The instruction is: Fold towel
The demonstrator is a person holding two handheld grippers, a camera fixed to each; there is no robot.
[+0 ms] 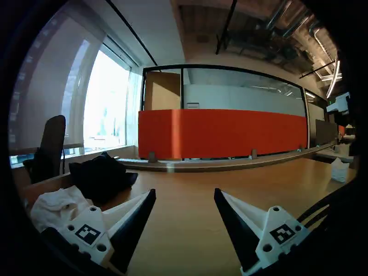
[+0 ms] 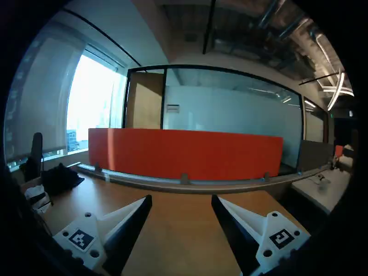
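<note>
Over tan wooden desk [image 1: 184,234], holding left gripper [image 1: 184,190] and right gripper [image 2: 181,197] wide open, gripping nothing. Displaying black-and-white square markers [image 1: 87,233] on fingers [image 1: 250,211]. Facing orange partition panel [image 1: 221,133], just beside crumpled white towel [image 1: 55,209].

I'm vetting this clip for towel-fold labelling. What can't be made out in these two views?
Left gripper view: crumpled white cloth, lower part hidden behind a finger of the open left tongs.
Left gripper view: black fabric heap, too dark to read its folds.
Left gripper view: small white object near the right edge, too blurred to identify.
Right gripper view: white item far left, too small to identify.
</note>
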